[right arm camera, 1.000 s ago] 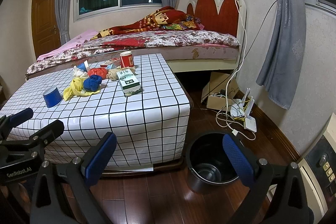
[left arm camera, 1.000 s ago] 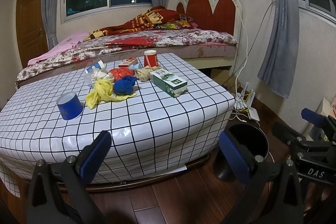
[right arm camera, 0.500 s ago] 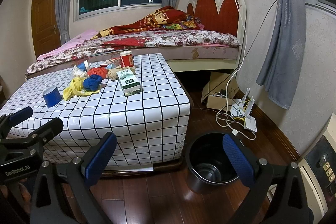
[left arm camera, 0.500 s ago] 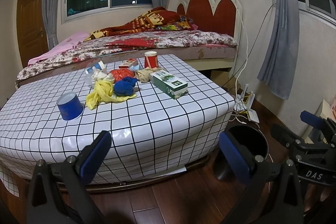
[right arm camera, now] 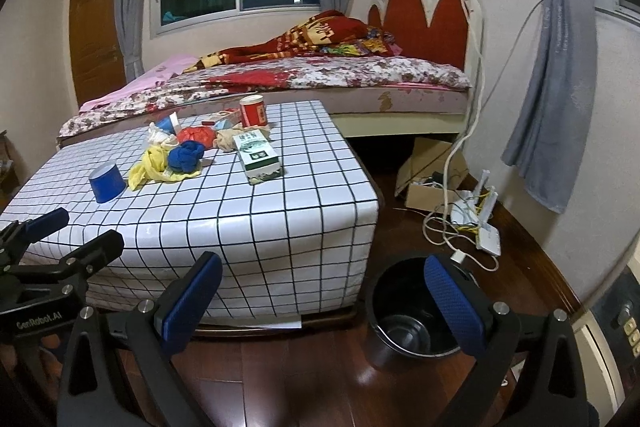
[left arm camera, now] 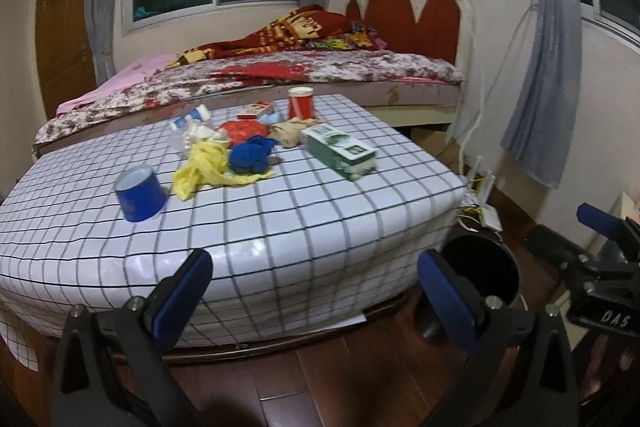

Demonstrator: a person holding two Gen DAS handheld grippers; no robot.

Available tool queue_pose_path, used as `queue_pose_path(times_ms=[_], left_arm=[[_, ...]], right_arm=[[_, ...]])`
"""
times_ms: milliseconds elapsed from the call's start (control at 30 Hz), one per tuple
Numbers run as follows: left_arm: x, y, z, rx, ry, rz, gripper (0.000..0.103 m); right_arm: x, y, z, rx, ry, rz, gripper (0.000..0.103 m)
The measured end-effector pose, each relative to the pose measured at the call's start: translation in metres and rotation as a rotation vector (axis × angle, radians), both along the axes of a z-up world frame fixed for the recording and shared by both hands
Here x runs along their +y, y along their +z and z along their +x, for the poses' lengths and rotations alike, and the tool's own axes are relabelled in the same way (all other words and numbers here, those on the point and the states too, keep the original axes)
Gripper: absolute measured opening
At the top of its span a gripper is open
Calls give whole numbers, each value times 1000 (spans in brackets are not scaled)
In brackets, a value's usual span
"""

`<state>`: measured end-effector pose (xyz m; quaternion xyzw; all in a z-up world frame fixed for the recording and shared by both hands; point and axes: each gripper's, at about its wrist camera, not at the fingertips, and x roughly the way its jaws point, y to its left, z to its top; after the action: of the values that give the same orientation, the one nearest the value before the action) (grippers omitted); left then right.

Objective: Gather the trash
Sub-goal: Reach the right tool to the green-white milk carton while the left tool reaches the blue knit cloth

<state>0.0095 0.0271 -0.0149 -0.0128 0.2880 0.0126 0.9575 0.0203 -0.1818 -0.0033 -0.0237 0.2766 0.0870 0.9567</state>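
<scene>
- Left claw (left arm camera: 314, 285) sits at the bottom of its frame, released and empty; the right claw (right arm camera: 324, 287) likewise, jaws spread wide with nothing between them.
- One black round plastic bin (right arm camera: 416, 311) stands on the floor at lower right, just beside the surface's corner, nearer the right claw.
- The white black-gridded cloth-covered surface (left arm camera: 280, 227) fills mid-frame; all the trash lies on it, ahead of and above both claws.
- Counted near to far: one blue paper cup (left arm camera: 140, 193) on its side at centre left, nearest the left claw; one yellow crumpled bag (left arm camera: 204, 167); one blue crumpled wad (left arm camera: 252, 155); one green-and-white carton (left arm camera: 340, 151), long axis running diagonally away; one red cylindrical can (left arm camera: 301, 103) upright at the far edge.
</scene>
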Motion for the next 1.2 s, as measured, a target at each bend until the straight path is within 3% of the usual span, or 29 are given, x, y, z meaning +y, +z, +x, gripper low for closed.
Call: queue_pose_path(times_ms=[200,333,533,667,800,933,1200], left_arm=[[34,-10,25,1,75,22,102],[62,-19,48,17,119,-7,102],[94,-31,72,36,182,-21,102],[107,-36,93,50,190,-51,87],[102,-35,118,52,155,-85,79],[89,-31,146,41,99,-94,70],[83,-34,196,71,74,-99,61]], right_arm=[[22,-4,34,5,96,22,102],[44,-9,69,19,142,9,87],[67,-18,118,41,168,-18,85],[78,-25,150,65,181,-40,85],[90,-31,178,74,199,-72,81],[98,-37,202,94,214,-83,73],[110,-56,241,139,253,-103,72]])
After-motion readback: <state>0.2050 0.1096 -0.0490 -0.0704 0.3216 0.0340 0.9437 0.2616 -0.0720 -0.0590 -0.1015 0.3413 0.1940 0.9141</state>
